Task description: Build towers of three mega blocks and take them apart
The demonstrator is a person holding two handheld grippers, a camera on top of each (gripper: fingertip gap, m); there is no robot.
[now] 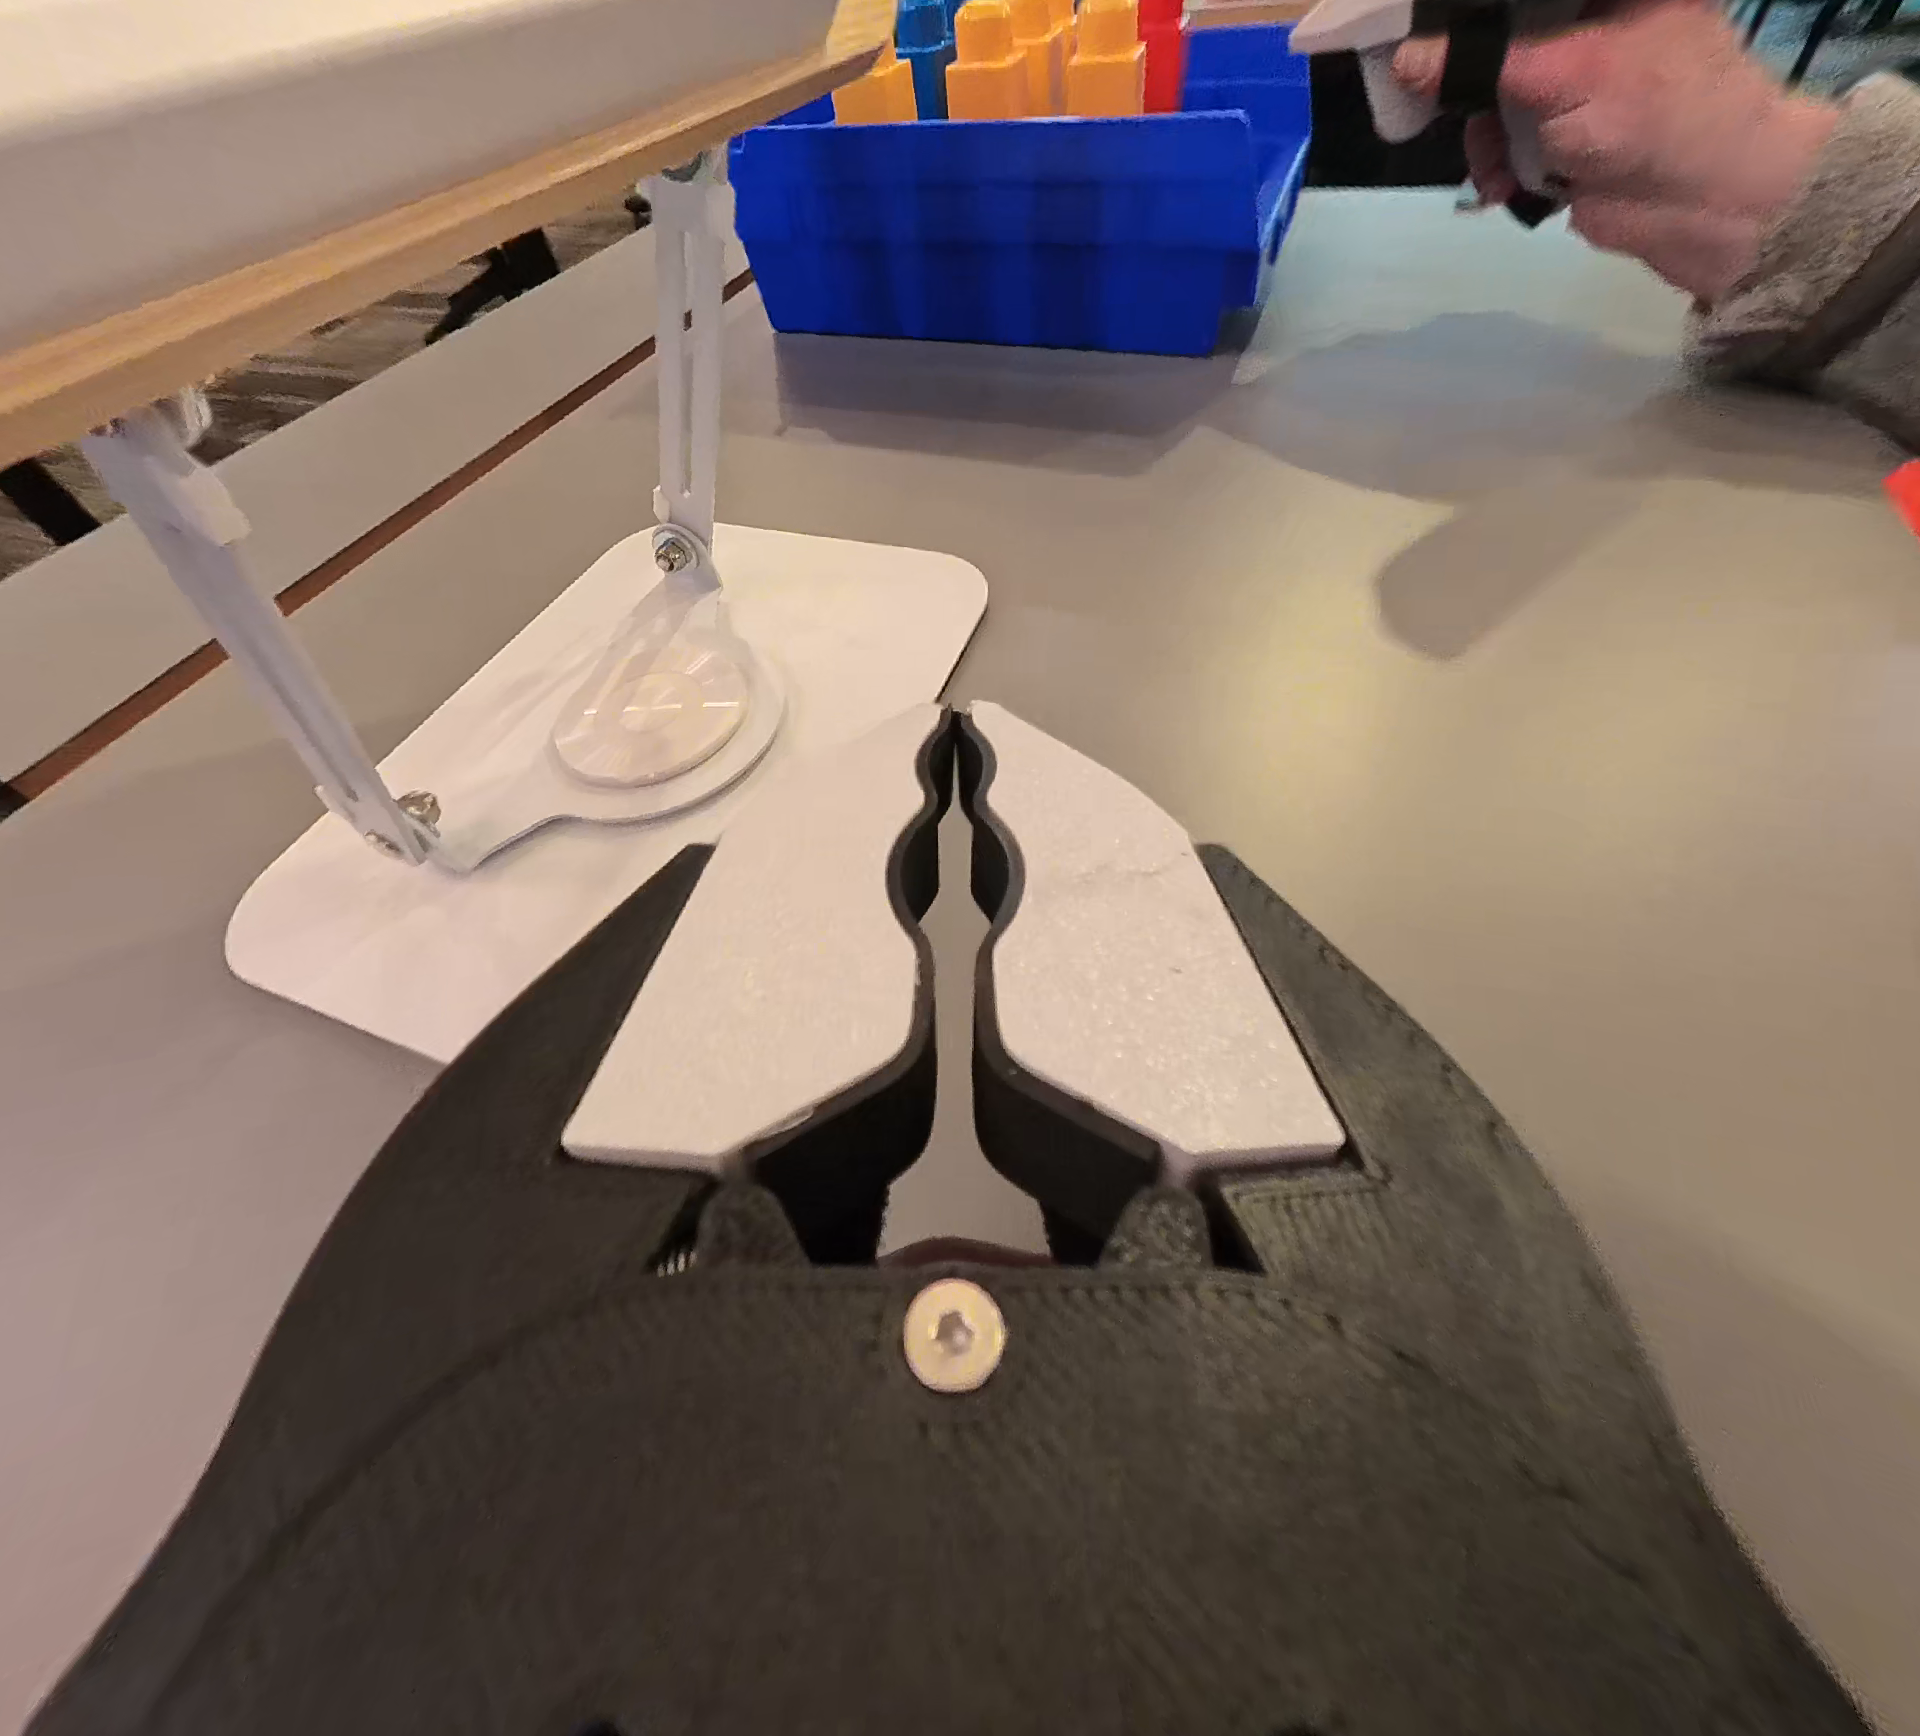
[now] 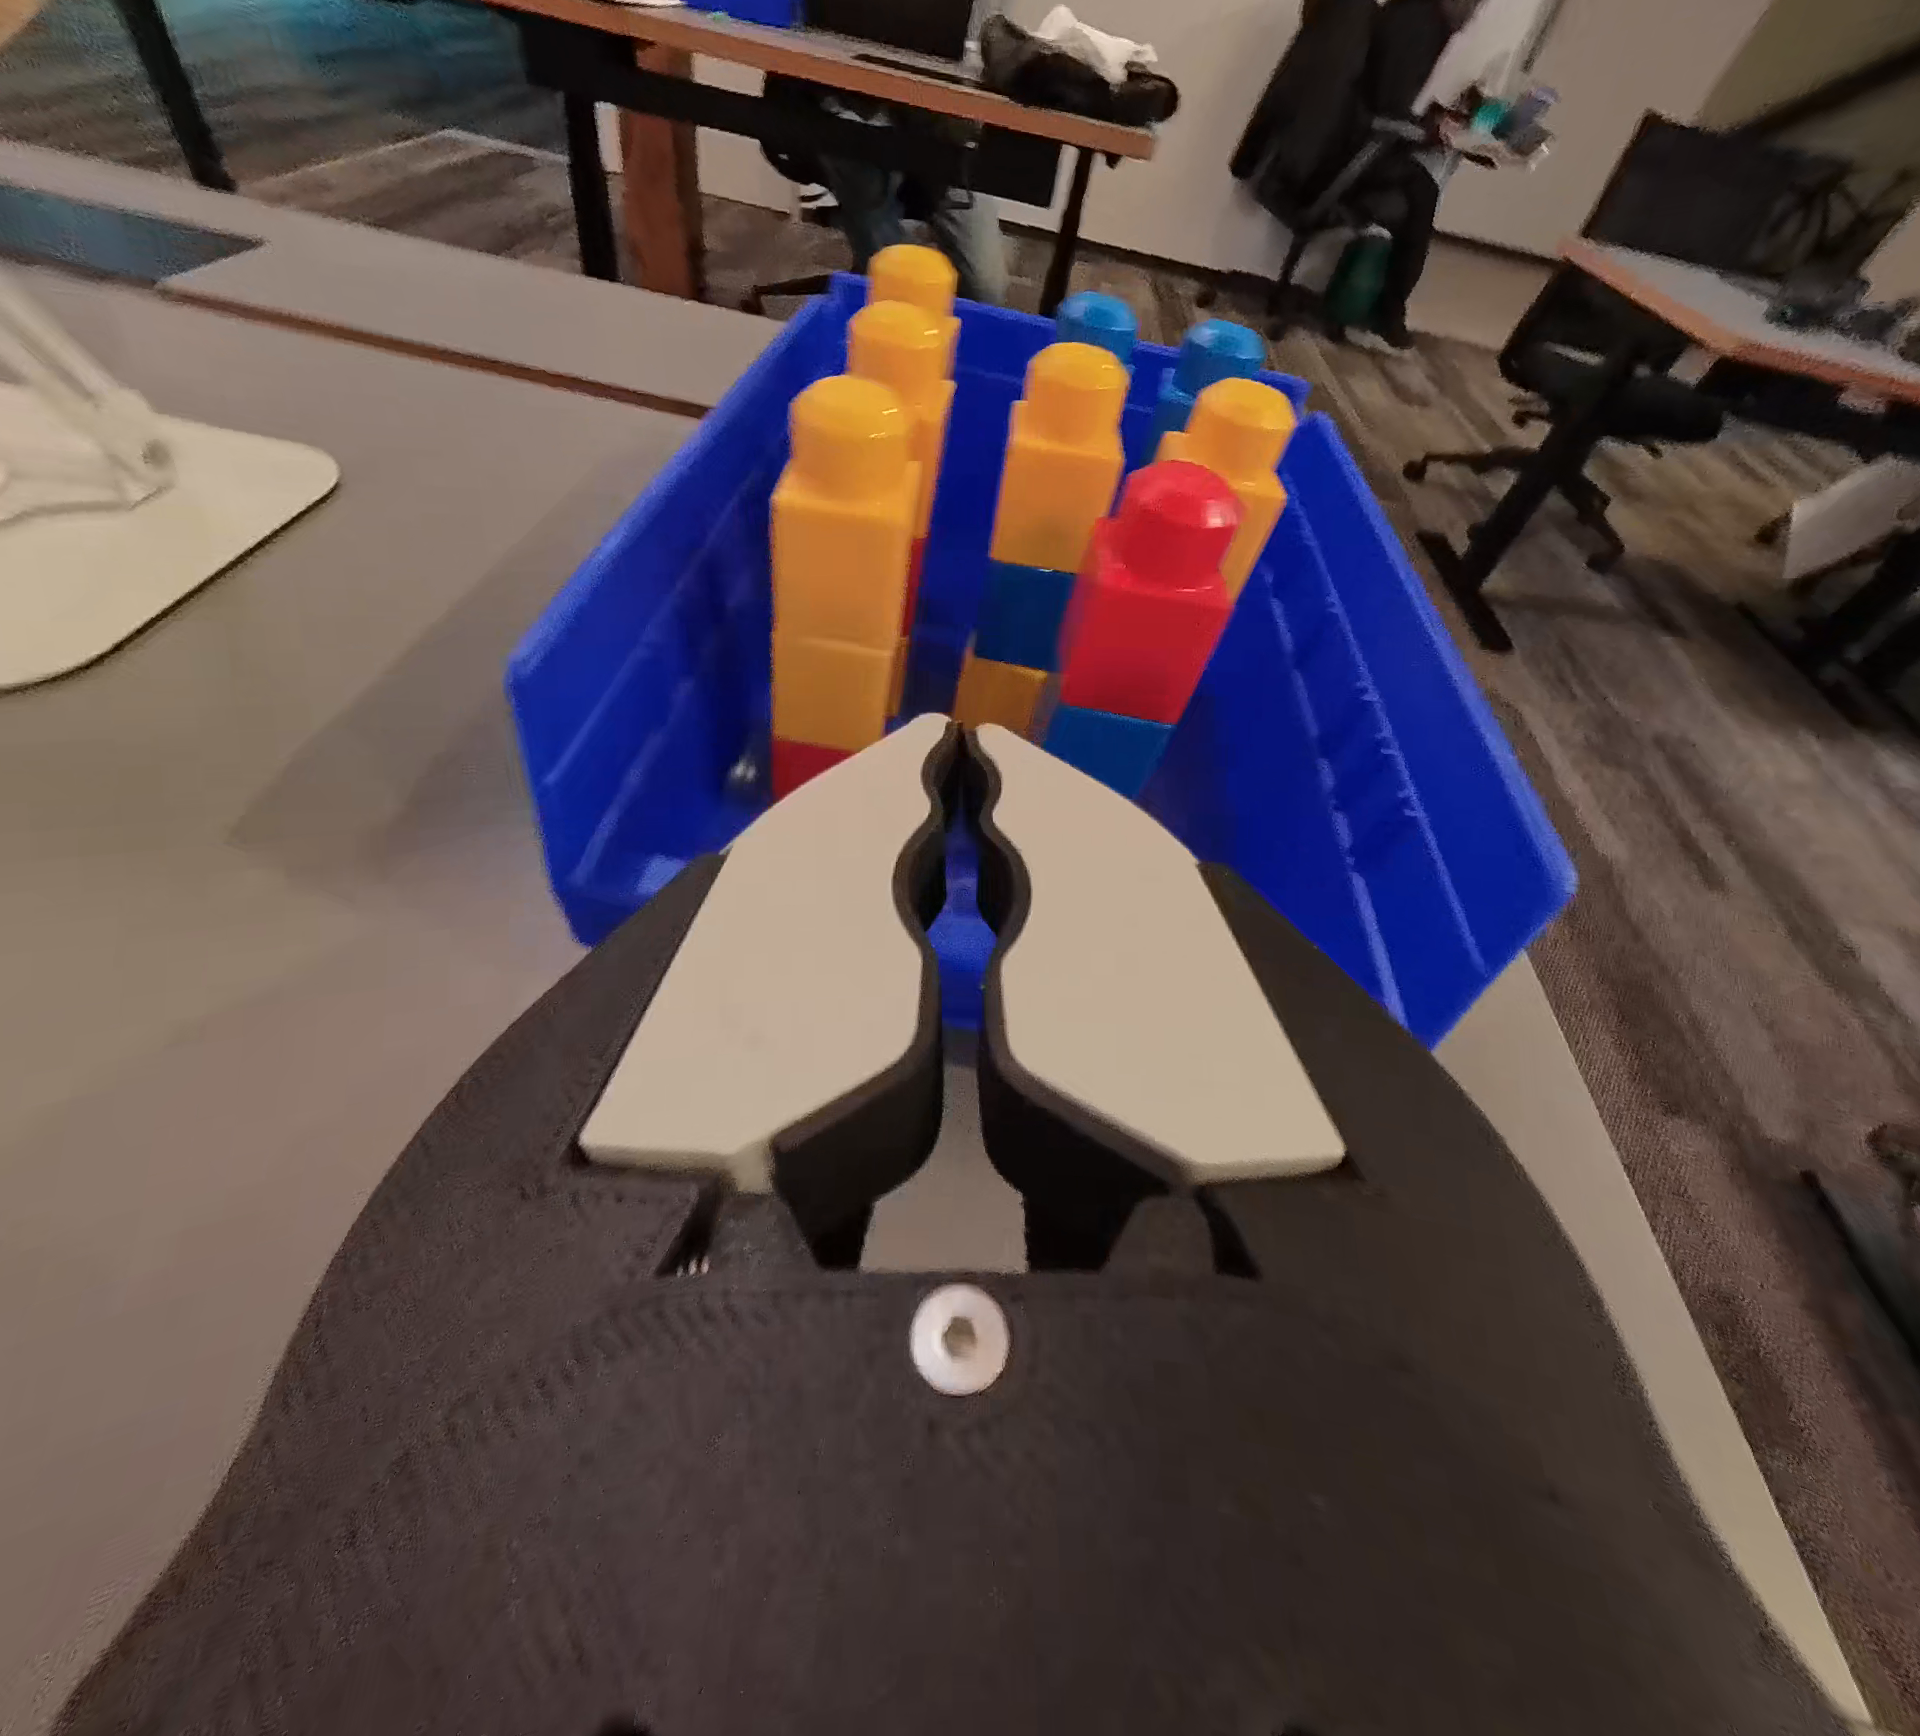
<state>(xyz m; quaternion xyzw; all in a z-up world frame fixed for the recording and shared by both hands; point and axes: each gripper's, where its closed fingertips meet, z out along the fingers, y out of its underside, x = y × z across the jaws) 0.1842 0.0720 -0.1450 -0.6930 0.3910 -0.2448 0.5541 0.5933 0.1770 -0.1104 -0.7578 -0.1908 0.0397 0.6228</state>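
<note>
A blue bin stands on the grey table and holds several upright towers of yellow, blue and red mega blocks. A red-topped tower leans at the bin's right; a yellow tower stands at its left. My right gripper is shut and empty, hovering just above the bin's near wall. In the left wrist view the bin is far ahead, with the right gripper held in a hand above its right end. My left gripper is shut and empty, low over the table.
A white stand base with slanted legs carries a wooden board with paper at the left, close to my left fingertips. A red object peeks in at the right edge. Desks, chairs and seated people are beyond the table. Across from one pair of fingers to the other is roughly 45 cm.
</note>
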